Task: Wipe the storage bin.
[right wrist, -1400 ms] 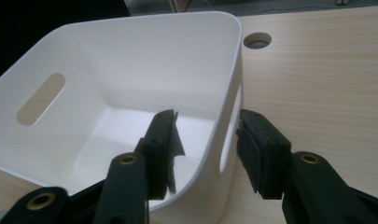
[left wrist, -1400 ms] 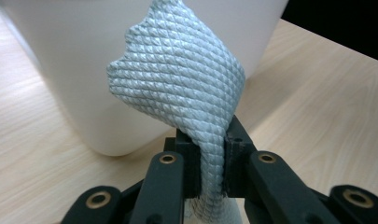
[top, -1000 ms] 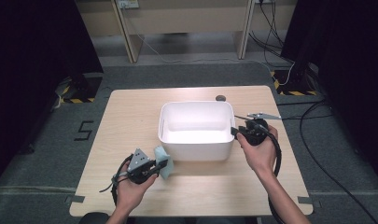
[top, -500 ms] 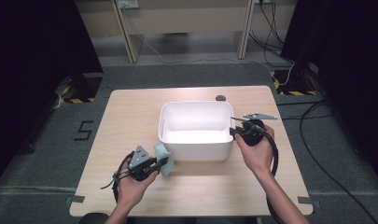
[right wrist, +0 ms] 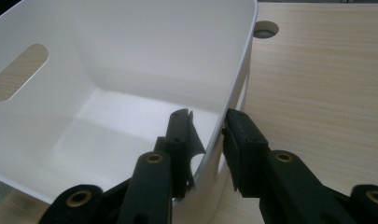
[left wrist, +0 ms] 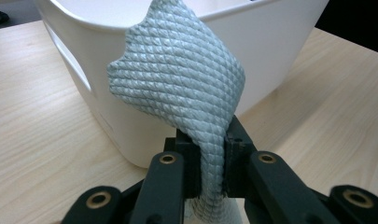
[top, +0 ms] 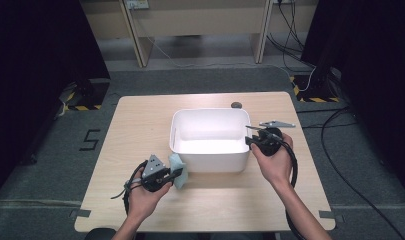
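A white plastic tub (top: 210,159) stands mid-table, and I see nothing inside it. My left gripper (top: 178,172) is at the tub's near left corner, shut on a pale blue-grey quilted cloth (top: 179,169). In the left gripper view the cloth (left wrist: 177,79) stands up from between the jaws, right against the tub's outer wall (left wrist: 275,51). My right gripper (top: 249,142) is at the tub's right rim. In the right gripper view its jaws straddle that wall (right wrist: 231,88), one inside and one outside, closed on it.
A grey round cable port (top: 236,105) sits in the table behind the tub, also seen as a cable port (right wrist: 265,29) in the right gripper view. The tub's far wall has a handle slot (right wrist: 18,70). Bare tabletop (top: 140,125) lies left, right and in front.
My left gripper has edged the cloth slightly closer to the tub's corner. The right gripper and the tub have stayed put.
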`<state>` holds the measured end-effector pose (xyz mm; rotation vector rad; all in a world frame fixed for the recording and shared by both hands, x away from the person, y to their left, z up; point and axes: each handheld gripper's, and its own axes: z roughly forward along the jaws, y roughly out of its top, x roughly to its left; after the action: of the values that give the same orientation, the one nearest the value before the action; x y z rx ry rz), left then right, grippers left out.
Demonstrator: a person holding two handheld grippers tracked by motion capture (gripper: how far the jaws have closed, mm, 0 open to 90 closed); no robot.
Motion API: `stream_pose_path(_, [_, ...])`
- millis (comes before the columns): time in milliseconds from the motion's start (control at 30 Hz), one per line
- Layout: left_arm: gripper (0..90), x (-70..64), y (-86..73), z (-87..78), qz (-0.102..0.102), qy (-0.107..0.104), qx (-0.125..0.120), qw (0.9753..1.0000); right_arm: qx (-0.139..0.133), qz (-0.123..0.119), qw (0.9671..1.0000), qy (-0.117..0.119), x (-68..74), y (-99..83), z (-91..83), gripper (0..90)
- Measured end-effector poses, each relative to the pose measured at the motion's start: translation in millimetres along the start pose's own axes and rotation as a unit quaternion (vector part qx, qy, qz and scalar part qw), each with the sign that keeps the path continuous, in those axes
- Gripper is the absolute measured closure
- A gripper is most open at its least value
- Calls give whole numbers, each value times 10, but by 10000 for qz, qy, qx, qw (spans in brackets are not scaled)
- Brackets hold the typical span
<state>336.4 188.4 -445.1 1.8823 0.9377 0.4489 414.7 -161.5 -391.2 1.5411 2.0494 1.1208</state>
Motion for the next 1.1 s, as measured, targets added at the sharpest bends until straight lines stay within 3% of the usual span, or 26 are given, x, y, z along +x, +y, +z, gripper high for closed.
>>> stream_pose_path(100, [803,16,15,-5,-41,16,2,10000,-10,-19,10000,-34,4,-2,9,718])
stream_pose_path(200, [802,51,11,23,-262,-113,4,9996,33,-109,9999,-94,24,6,10,723])
stream_pose_path(533, [804,83,29,79,-281,-68,113,9995,28,-241,9997,-88,50,7,21,738])
stream_pose_path(1100, [805,85,56,93,-237,-35,204,9995,22,-219,9997,-100,53,3,20,744])
